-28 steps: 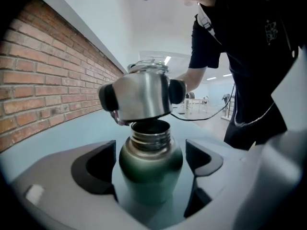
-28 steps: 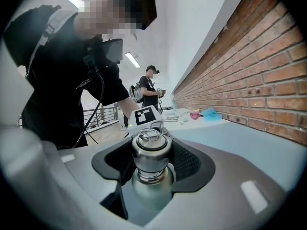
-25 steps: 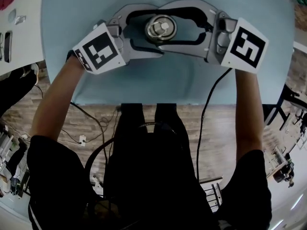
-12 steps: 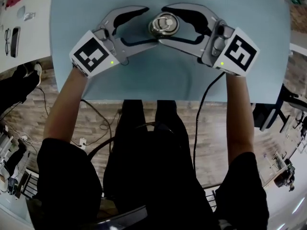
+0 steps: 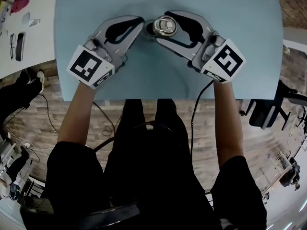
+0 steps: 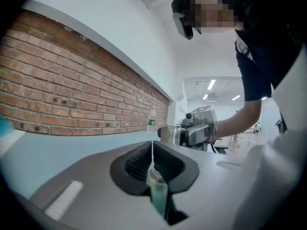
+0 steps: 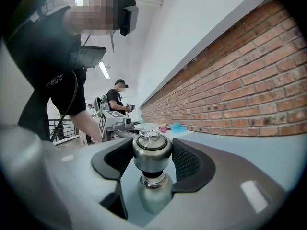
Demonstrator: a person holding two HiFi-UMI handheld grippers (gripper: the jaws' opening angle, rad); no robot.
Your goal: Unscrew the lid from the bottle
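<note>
Dealing with a bottle [image 7: 152, 195] upright on the pale blue surface [image 5: 240, 56], long axis vertical, lid [image 7: 151, 151] on top. Sits midway between the two arms, yet belongs to the right one for now: right hand-held gripper [image 5: 161, 25] reaching in level from the right, jaws spread wide to either side of the lid, ribbed pads pressed against its flanks. Body of the bottle showing below those jaws, with a dark gap and a band of thread under the lid, so probably part-way loosened.

Just beside the bottle on its left, apart from it and pointing level toward it: left hand-held gripper [image 5: 140, 23]. Jaws there just closed, pads meeting edge to edge, nothing between them.

Judging by this, next twist about the vertical axis down to the right side alone, with the body unheld and free to spin along.
</note>
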